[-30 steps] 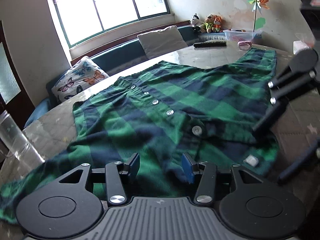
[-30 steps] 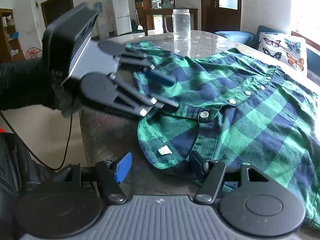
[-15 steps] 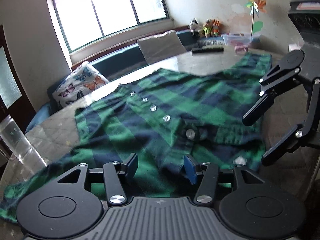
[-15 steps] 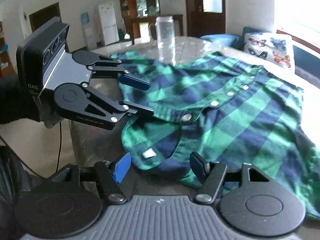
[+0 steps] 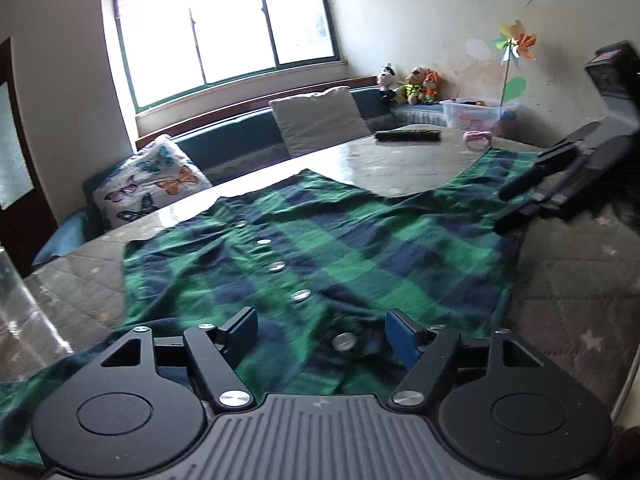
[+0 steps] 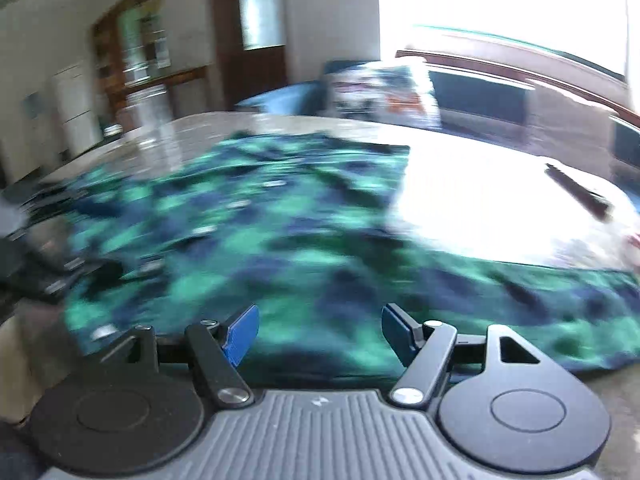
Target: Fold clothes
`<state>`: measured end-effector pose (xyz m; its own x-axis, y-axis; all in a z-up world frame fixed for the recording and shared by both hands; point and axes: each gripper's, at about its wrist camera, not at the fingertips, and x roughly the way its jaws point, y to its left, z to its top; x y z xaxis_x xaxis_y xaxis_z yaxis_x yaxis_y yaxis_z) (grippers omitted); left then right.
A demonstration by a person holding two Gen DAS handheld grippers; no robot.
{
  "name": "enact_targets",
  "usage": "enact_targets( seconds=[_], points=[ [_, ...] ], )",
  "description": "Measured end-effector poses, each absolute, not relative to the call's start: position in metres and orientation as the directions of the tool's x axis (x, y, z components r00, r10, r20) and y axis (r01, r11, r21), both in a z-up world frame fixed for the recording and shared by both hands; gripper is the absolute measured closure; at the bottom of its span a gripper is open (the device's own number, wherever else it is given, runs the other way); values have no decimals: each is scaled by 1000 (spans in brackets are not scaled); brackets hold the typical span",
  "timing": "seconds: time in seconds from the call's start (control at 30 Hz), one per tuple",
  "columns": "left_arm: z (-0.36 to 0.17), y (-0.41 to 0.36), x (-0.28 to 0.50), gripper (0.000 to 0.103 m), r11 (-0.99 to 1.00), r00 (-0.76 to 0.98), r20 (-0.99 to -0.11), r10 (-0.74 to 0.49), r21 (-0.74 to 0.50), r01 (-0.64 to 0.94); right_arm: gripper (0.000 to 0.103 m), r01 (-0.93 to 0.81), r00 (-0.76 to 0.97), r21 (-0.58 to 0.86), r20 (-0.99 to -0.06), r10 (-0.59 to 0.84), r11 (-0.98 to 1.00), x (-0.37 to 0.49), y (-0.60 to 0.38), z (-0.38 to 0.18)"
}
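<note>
A green and navy plaid shirt lies spread flat on the round table, button row up. My left gripper hovers just above its near collar end. Its jaws are opening, with a collar button under the gap and no cloth pinched. My right gripper shows at the right, over the shirt's far right edge. The right wrist view is motion-blurred: the shirt fills the middle, and my right gripper stands open above its near hem with nothing between the fingers.
A black remote and a pink item lie at the table's far side. A glass jar stands near the far left edge. A bench with a butterfly pillow runs behind the table.
My left jaws have widened and the gripper has moved forward over the collar. My right gripper has swung away from the collar toward the shirt's right side, turning as it went.
</note>
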<state>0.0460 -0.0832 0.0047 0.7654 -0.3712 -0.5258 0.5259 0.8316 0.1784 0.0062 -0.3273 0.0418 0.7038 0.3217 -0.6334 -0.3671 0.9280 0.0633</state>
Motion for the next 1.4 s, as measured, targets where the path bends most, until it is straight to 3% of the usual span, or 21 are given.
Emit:
enact_targets(
  seconds=[0.37,1.0,1.4],
  points=[
    [5,-107,49,0,816,745,-523,-415,149,559,35,-106,749,1,-658,80,994,64,-402,11],
    [-1,-114,63,0,829,731,-554,-398,123,545,29,299,731,-42,-632,-257,953,106,-513,-8],
    [-3,-115,63,0,834,729,-563,-390,120,539,27,371,711,-34,-633,-307,928,106,-535,-8]
  ],
)
